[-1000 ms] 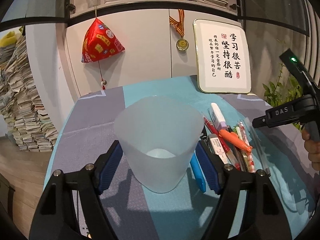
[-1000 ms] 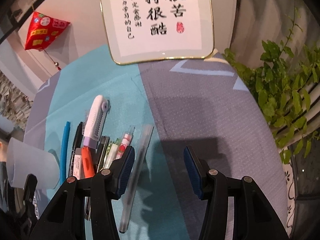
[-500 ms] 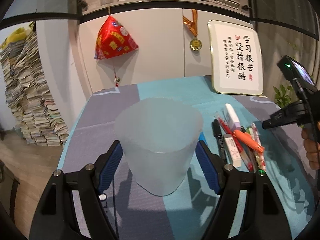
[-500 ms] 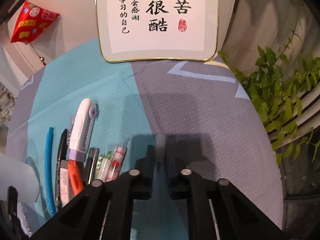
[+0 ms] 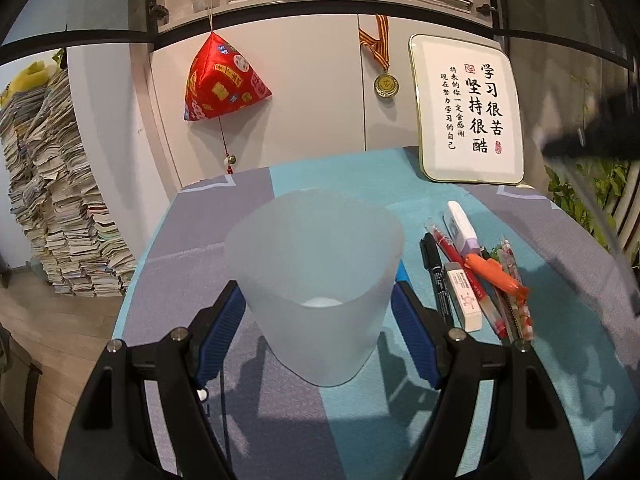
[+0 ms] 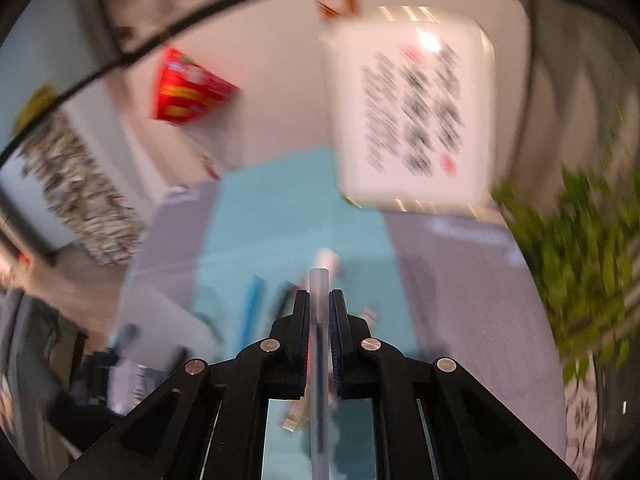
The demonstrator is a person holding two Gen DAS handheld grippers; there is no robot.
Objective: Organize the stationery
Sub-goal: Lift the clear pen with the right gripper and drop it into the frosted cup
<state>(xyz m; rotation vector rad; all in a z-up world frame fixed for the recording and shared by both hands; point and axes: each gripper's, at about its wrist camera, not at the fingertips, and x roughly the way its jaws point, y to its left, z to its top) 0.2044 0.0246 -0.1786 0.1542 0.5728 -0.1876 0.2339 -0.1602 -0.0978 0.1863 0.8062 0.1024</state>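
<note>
A frosted translucent cup [image 5: 316, 292] stands on the table between the blue pads of my left gripper [image 5: 318, 320], whose jaws stand open around it; contact is unclear. To its right lies a row of stationery [image 5: 476, 276]: black marker, red pen, white correction tape, eraser, orange cutter, patterned pens. My right gripper [image 6: 319, 300] is shut on a clear pen [image 6: 319, 280], lifted above the table; this view is motion-blurred. In the left wrist view the right gripper is a dark blur [image 5: 592, 136] at the upper right.
A framed calligraphy board [image 5: 468, 112] leans at the table's back. A red pyramid ornament [image 5: 222, 80] and a medal [image 5: 386, 84] hang on the cabinet. A green plant [image 6: 580, 232] is at the right edge. Stacked papers [image 5: 48, 184] stand left of the table.
My right gripper closed on the clear pen and has lifted it off the table, swinging fast. The left gripper stays around the cup, with its view shifted slightly left.
</note>
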